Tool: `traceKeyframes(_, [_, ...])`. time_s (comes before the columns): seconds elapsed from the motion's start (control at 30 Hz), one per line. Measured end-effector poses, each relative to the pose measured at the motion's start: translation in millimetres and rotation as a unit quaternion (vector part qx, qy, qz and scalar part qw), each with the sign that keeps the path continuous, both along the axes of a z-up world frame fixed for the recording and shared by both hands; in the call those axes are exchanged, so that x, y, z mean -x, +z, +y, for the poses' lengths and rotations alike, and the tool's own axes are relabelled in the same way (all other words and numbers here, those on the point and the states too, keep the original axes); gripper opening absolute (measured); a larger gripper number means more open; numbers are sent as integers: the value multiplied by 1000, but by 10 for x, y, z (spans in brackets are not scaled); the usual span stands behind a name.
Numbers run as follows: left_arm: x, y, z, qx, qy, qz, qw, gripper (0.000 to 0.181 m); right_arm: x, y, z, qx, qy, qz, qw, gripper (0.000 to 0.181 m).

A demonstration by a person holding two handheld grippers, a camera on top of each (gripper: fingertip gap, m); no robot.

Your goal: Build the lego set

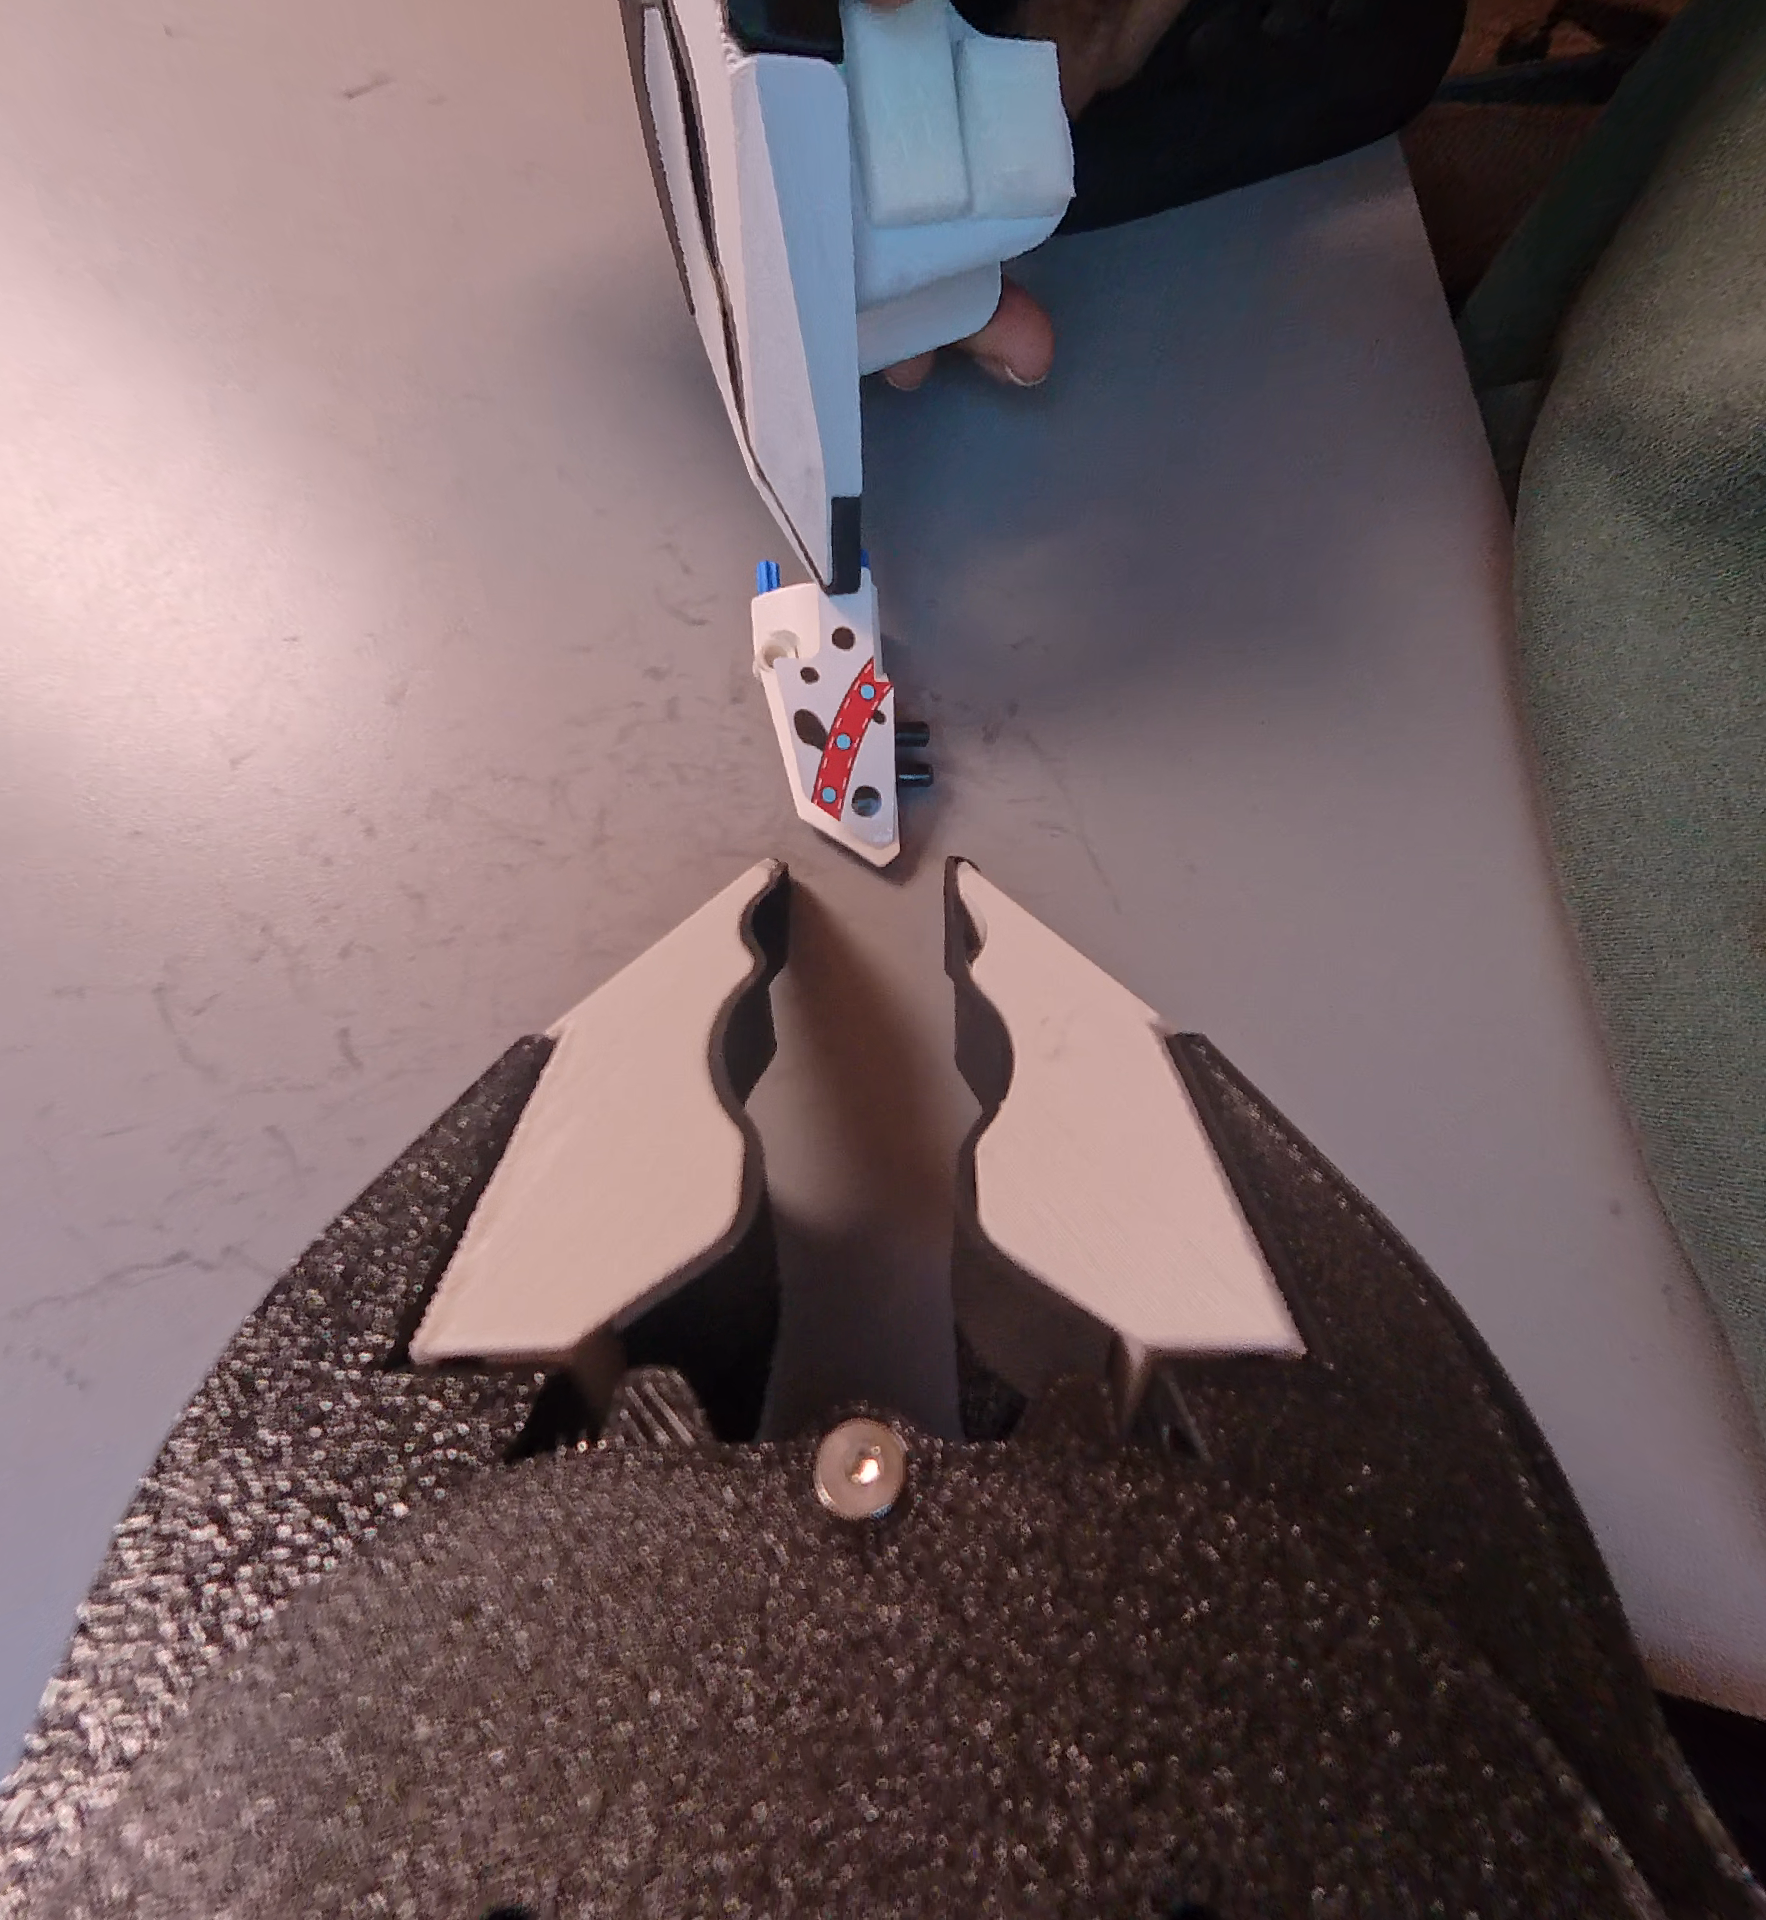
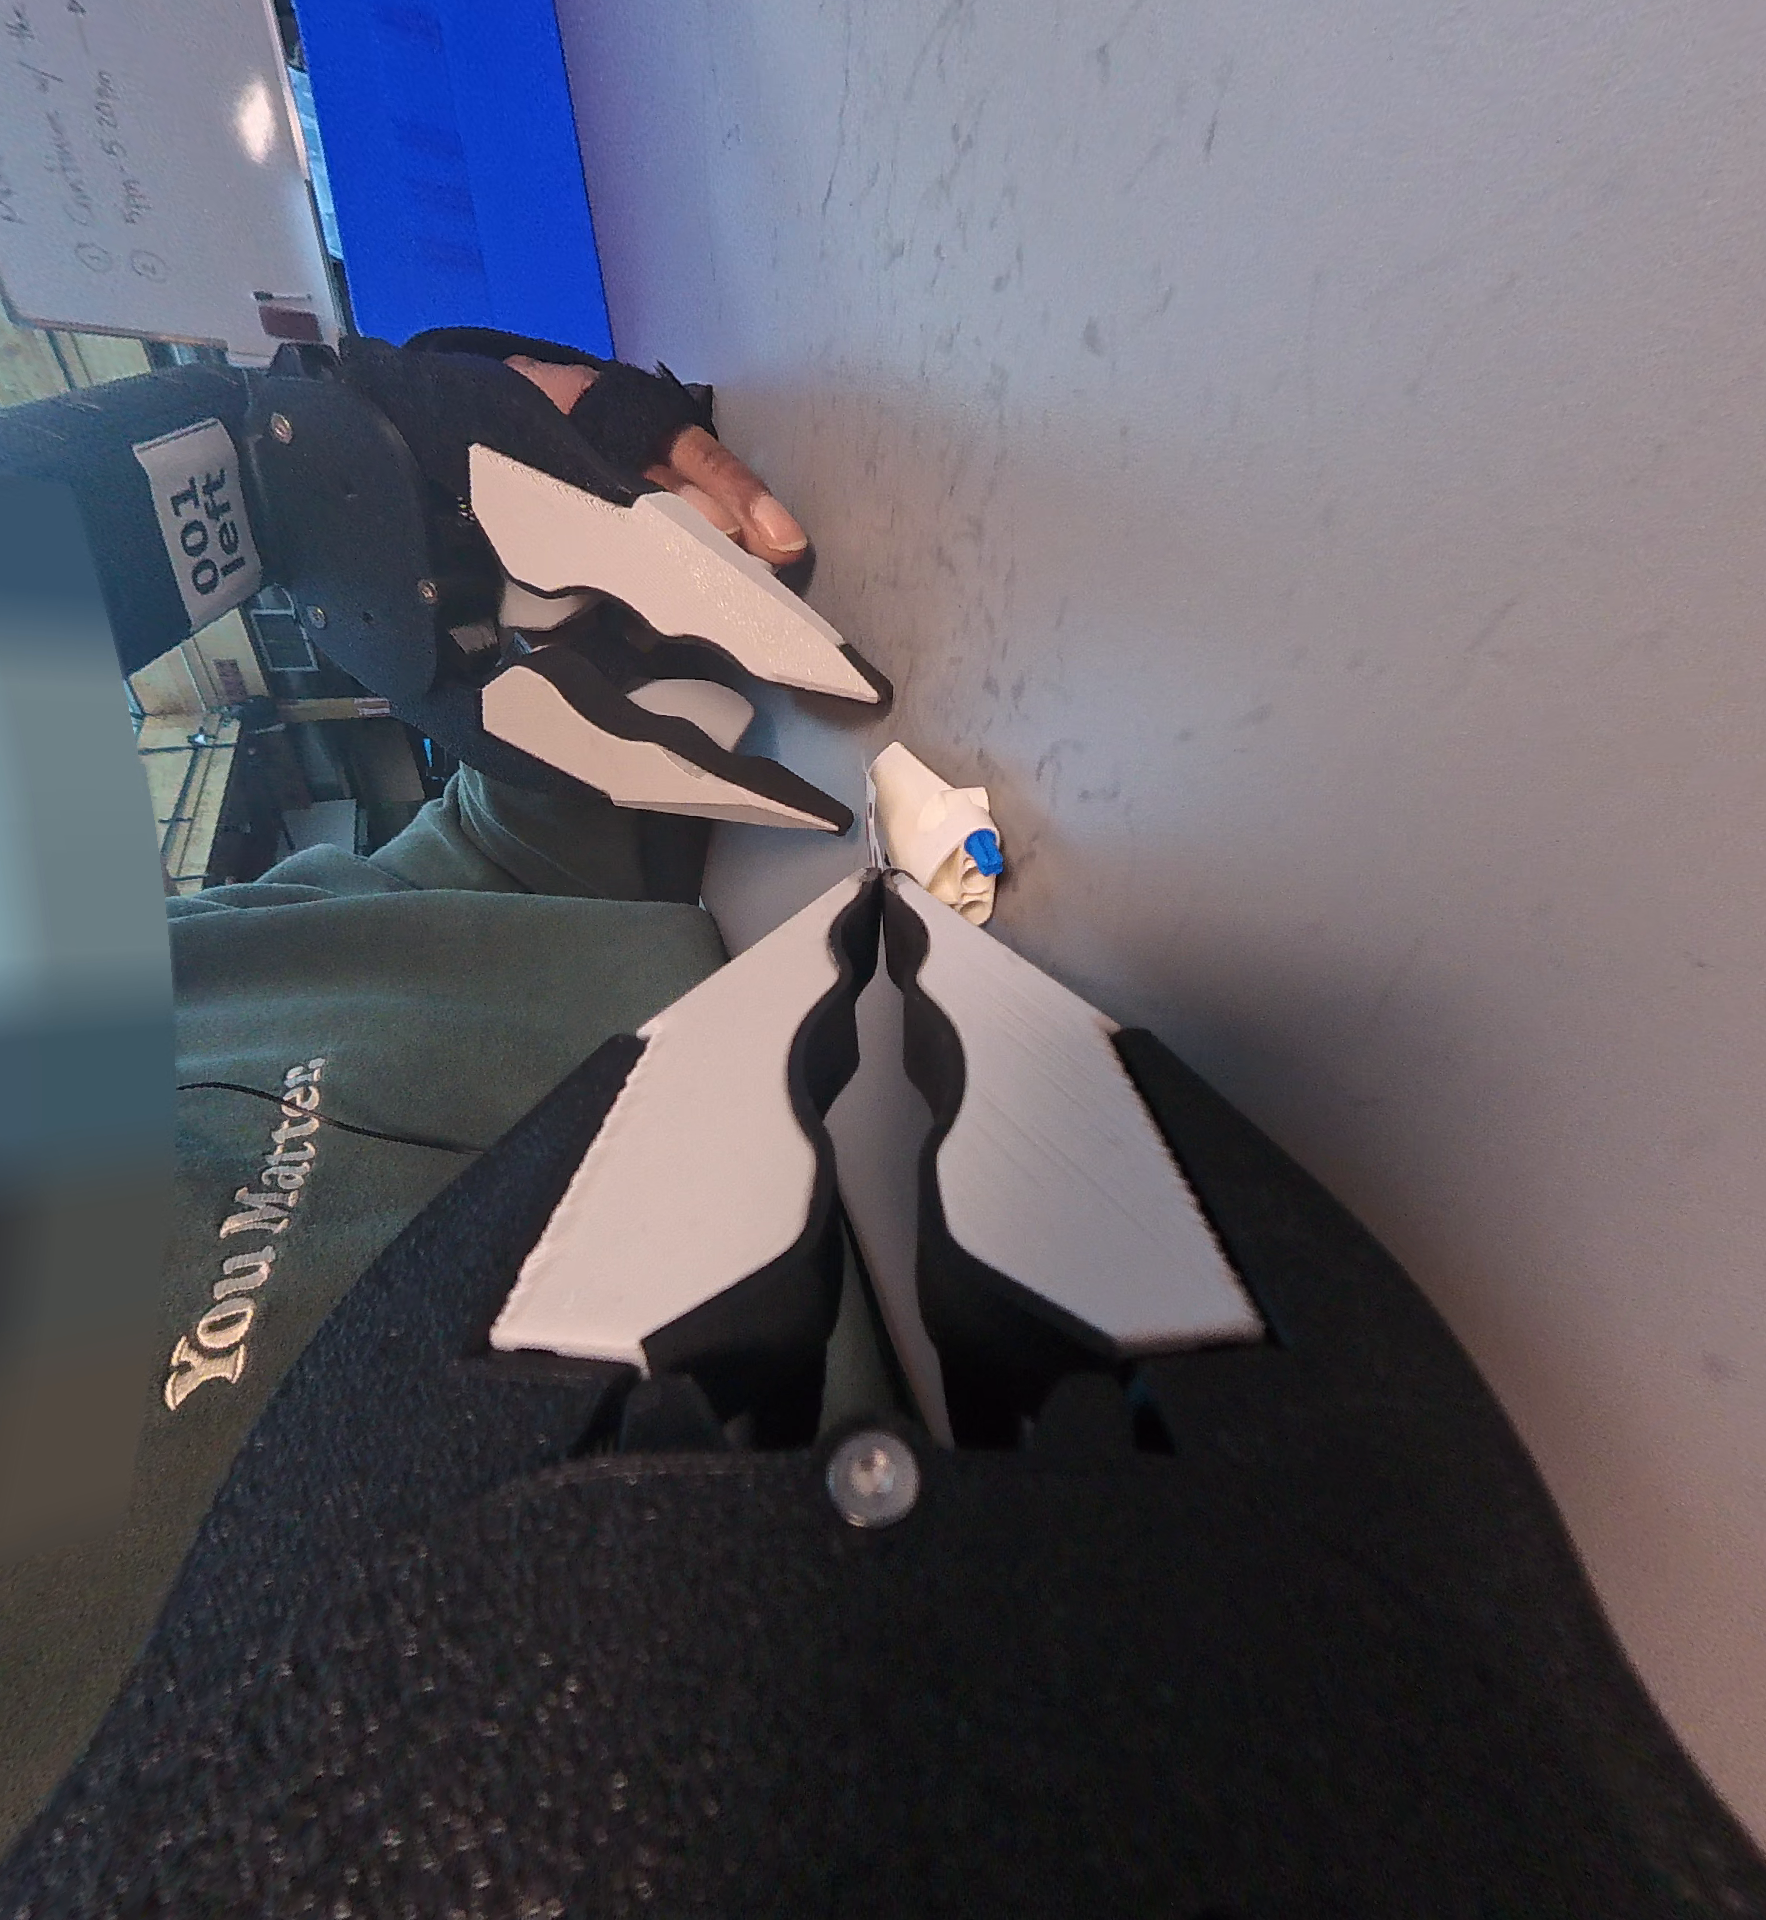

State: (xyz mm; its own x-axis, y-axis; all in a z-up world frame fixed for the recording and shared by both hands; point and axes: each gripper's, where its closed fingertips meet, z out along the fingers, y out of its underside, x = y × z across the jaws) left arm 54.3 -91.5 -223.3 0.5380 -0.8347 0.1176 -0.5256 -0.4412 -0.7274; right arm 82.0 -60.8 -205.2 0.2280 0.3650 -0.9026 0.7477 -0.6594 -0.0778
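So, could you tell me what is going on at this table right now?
A person is building a lego set with a handheld tool in each hand. The right tool is shut on the top edge of a white lego piece with a red stripe, holding it with its pointed tip near or on the grey table. The left tool is open and empty, its tips just short of the piece. Black pins stick out of the piece's side.
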Motion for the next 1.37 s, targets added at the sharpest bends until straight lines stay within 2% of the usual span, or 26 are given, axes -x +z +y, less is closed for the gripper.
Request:
traceKeyframes(0.77, [-32,2,-16,-1,-5,0,1000,27,-13,-15,13,-45,17,-25,999,0])
traceKeyframes(1.03, [-18,89,90,-33,19,-8,999,29,-4,-15,-1,-60,25,-33,997,0])
traceKeyframes(1.37, [-34,2,67,-21,13,11,1000,30,43,73,-36,-14,8,-17,1000,0])
